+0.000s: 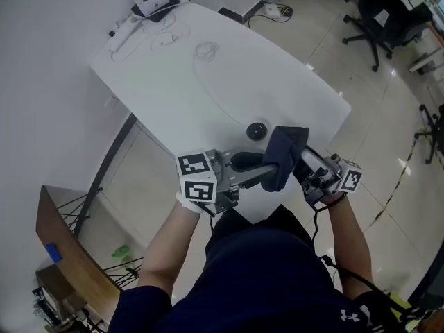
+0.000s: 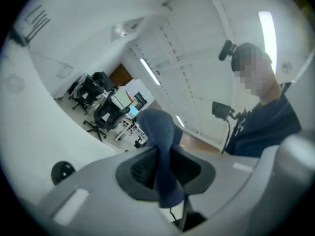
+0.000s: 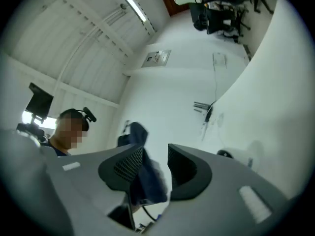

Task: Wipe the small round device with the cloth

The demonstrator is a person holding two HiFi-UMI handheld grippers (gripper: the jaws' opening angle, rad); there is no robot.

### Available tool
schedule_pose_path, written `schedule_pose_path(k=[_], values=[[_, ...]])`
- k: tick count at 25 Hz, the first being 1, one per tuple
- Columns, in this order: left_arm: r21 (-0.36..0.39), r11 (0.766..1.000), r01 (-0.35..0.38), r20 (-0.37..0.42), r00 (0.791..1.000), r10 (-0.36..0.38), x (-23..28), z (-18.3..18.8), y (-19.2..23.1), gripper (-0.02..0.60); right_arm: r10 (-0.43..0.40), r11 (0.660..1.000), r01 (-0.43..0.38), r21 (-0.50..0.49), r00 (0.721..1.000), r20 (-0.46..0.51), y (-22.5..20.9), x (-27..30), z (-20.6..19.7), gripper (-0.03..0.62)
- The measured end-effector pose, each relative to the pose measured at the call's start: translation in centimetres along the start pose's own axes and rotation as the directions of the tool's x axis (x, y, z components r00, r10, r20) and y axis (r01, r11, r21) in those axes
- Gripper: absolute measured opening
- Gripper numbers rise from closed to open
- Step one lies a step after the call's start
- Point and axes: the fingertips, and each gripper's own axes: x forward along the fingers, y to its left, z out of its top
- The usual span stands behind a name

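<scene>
The small round black device lies on the white table near its front edge; it also shows in the left gripper view as a dark disc. A dark blue cloth hangs in the air just in front of the device, between my two grippers. My left gripper points right and is shut on the cloth, which is pinched between its pads. My right gripper stands open: the cloth lies against one pad, with a gap to the other.
A router with antennas and loose cables sit at the table's far end. Office chairs stand on the floor to the right. A wooden shelf is at the lower left. My own body is close below the grippers.
</scene>
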Motion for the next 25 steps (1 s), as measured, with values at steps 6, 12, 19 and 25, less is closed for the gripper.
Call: schedule_pose_path(k=[6,12,19,25], values=[[-0.193,0.976,-0.104,0.075,0.99,0.12,-2.1,-2.7,5.2,0.067,0.056,0.998,-0.051,0.042,0.99,-0.128,1.1,2.1,-3.3,0.166],[0.004,0.873,-0.487,-0.157,0.862,0.481,-3.6,-6.4,10.2,0.067,-0.149,0.987,0.129,-0.091,0.952,-0.268,-1.7,2.7,-5.7,0.195],[0.531,0.594,-0.604,-0.218,0.58,0.785,-4.0,-7.7,11.8,0.069,-0.374,0.926,0.377,-0.001,0.918,-0.134,-5.1,3.6,-6.5,0.195],[0.757,0.492,-0.429,-0.248,0.508,0.825,-2.4,-9.5,10.8,0.086,-0.445,0.895,0.443,-0.05,0.882,-0.152,-5.0,4.1,-6.8,0.232]])
